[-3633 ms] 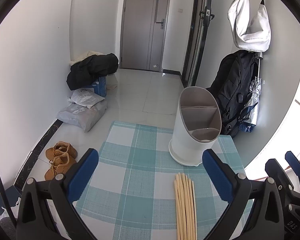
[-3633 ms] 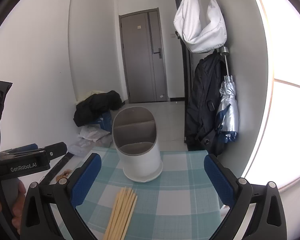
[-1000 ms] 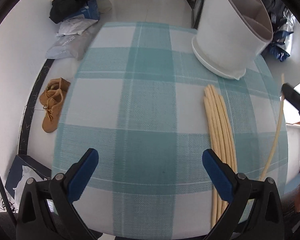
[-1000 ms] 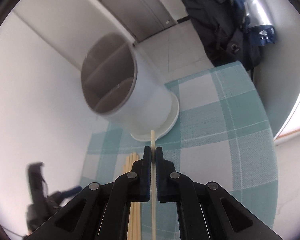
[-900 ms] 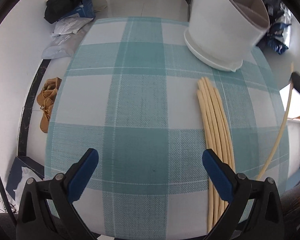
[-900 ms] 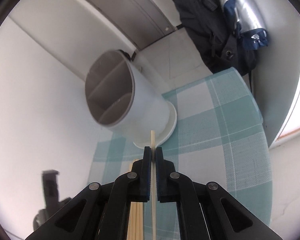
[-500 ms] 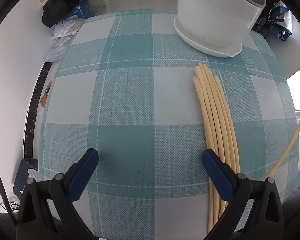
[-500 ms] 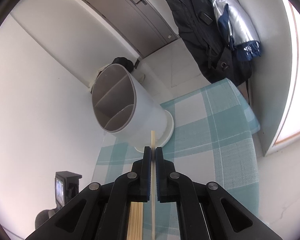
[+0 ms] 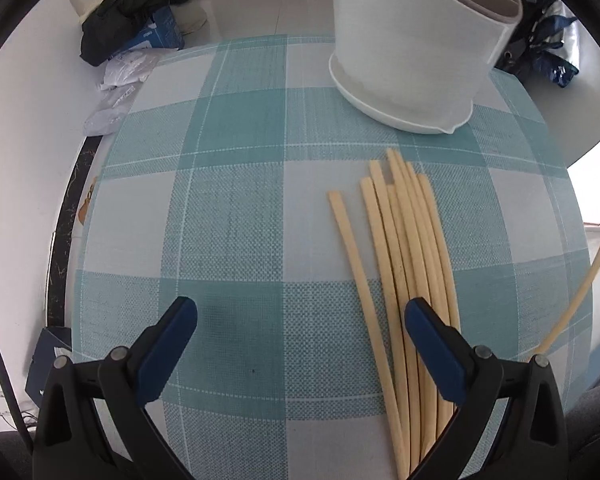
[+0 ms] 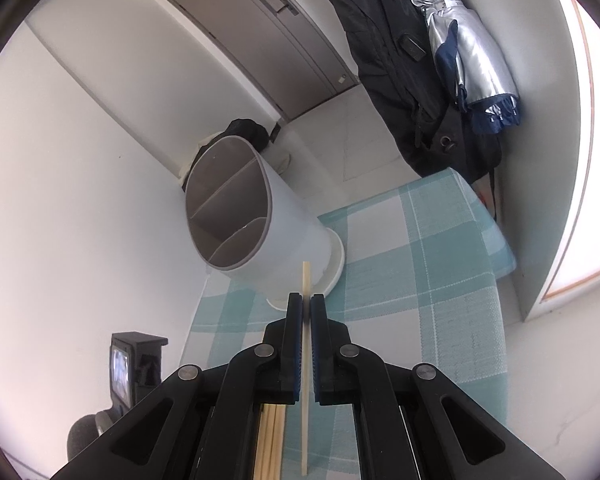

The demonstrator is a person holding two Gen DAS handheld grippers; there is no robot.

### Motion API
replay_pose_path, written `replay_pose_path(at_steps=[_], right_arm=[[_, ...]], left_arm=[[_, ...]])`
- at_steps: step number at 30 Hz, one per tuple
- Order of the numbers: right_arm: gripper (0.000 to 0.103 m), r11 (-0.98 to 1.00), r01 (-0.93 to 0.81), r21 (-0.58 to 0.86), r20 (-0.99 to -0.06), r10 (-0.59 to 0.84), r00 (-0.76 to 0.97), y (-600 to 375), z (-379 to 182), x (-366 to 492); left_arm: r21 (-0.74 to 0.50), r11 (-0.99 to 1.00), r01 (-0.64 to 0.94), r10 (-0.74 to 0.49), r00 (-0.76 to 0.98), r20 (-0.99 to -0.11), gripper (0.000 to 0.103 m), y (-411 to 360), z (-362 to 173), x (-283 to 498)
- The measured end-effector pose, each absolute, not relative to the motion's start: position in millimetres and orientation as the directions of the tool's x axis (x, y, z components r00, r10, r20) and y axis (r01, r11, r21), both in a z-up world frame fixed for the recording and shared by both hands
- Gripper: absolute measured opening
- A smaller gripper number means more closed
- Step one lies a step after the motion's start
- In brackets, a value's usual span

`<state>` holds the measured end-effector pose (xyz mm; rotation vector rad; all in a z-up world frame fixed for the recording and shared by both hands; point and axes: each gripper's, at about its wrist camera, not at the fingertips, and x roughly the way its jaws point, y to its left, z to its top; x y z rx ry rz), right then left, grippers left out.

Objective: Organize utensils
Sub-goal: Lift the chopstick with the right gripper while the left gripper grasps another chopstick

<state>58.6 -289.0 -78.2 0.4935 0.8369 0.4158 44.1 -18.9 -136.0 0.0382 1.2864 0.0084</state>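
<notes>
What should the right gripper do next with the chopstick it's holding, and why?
Probably carry it up over the white holder and tip it into a compartment. The right gripper has its jaws shut on one chopstick, the holder's compartments show nothing inside, and the other chopsticks lie on the checked cloth.

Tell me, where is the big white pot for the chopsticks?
The white utensil holder stands at the far side of the checked tablecloth, just beyond the tips of the loose chopsticks.

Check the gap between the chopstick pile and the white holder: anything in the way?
Nothing: the left wrist view shows only bare checked cloth between the chopstick pile and the white holder.
</notes>
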Motion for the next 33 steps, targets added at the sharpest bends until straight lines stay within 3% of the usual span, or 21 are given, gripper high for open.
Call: replay_pose_path(at_steps=[10, 16, 18, 20, 21, 23, 25, 33], right_arm=[[0.003, 0.814, -0.178, 0.553, -0.596, 0.535, 0.598, -280.4, -76.1, 59.3], [0.003, 0.822, -0.196, 0.534, -0.600, 0.532, 0.597, -274.5, -75.1, 60.0], [0.003, 0.822, -0.195, 0.535, -0.601, 0.533, 0.595, -275.3, -76.4, 60.2], [0.003, 0.823, -0.193, 0.534, -0.604, 0.531, 0.595, -275.9, -77.4, 60.9], [0.003, 0.824, -0.192, 0.533, -0.605, 0.530, 0.594, -276.3, -77.7, 61.4], [0.003, 0.823, -0.187, 0.537, -0.604, 0.529, 0.596, -278.1, -77.8, 62.6], [0.003, 0.820, -0.181, 0.542, -0.601, 0.529, 0.599, -280.0, -77.6, 63.3], [0.003, 0.816, -0.185, 0.548, -0.598, 0.537, 0.595, -278.7, -76.3, 62.9]], left_arm=[[0.004, 0.995, -0.102, 0.032, 0.274, -0.961, 0.101, 9.2, -137.0, 59.2], [0.075, 0.994, -0.083, 0.095, 0.270, -0.958, 0.101, -8.3, -141.1, 81.3], [0.085, 0.993, -0.084, 0.105, 0.272, -0.956, 0.095, -10.5, -139.8, 88.4], [0.091, 0.993, -0.069, 0.106, 0.254, -0.961, 0.079, -12.7, -141.7, 93.7], [0.088, 0.994, -0.068, 0.103, 0.253, -0.962, 0.077, -14.5, -140.3, 93.8], [0.066, 0.995, -0.071, 0.081, 0.246, -0.966, 0.058, -14.1, -139.4, 98.7], [0.031, 0.997, -0.077, 0.049, 0.243, -0.969, 0.049, -12.2, -138.1, 95.9], [0.000, 0.996, -0.089, 0.023, 0.250, -0.968, 0.048, -9.6, -135.1, 85.0]])
